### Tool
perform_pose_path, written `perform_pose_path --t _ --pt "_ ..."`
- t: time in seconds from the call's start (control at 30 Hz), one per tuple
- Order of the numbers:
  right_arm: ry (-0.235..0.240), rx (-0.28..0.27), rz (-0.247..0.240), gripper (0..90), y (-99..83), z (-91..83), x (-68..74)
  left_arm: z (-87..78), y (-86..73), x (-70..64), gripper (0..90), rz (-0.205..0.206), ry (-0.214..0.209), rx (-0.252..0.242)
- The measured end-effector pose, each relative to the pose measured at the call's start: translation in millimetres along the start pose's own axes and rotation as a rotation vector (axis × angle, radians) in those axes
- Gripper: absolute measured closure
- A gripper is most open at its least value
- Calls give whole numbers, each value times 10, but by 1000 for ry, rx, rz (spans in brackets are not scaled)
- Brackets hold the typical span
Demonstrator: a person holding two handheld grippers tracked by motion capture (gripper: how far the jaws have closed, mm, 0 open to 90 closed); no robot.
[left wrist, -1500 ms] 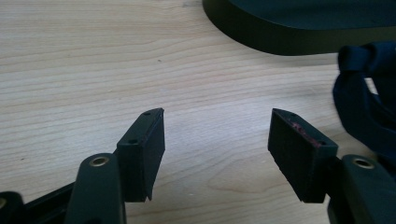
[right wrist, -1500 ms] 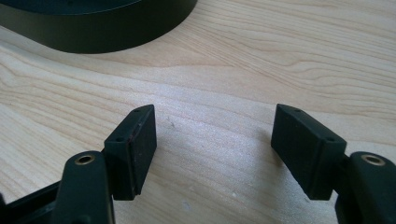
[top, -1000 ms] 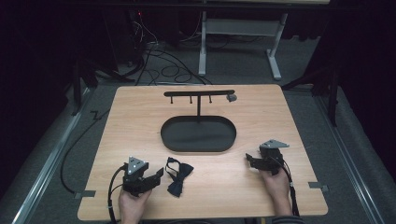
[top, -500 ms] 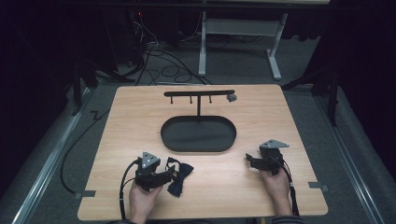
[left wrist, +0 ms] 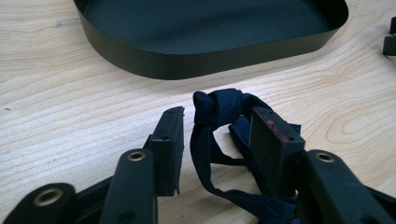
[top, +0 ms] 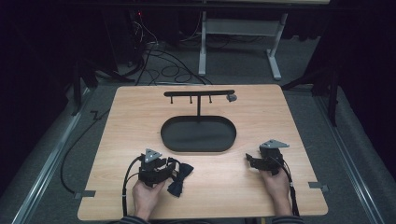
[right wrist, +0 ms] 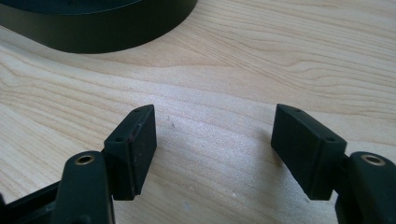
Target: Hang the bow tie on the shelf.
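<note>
My left hand-held gripper (left wrist: 215, 135) straddles the navy bow tie (left wrist: 219, 121), jaws apart; my right hand-held gripper (right wrist: 212, 140) gapes wide, holding nothing.

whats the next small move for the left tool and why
Probably close the left tool on the dark blue bow tie. Its jaws stand open with the tie's knot and strap lying between them on the table, so a squeeze should grip it. The right tool rests open over bare wood.

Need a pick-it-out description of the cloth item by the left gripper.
On the light wooden table, look in front of the black oval metal tray, toward the person's left. Between the open left gripper jaws lies a dark navy fabric bow tie, the only soft, knotted thing there.
</note>
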State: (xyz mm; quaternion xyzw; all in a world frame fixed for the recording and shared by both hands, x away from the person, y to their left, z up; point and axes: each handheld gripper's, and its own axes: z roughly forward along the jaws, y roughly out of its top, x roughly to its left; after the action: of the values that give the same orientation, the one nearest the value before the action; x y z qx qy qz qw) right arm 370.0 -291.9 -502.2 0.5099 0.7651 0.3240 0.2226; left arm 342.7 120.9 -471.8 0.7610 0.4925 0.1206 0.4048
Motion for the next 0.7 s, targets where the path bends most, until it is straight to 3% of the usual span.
perform_pose_path --t 0.4,0.7 --pt "0 1 2 325 1 -1 2 56 -9 10 688 19 -17 41" --pt "0 1 3 325 1 -1 1 26 -18 5 753 33 -11 26"
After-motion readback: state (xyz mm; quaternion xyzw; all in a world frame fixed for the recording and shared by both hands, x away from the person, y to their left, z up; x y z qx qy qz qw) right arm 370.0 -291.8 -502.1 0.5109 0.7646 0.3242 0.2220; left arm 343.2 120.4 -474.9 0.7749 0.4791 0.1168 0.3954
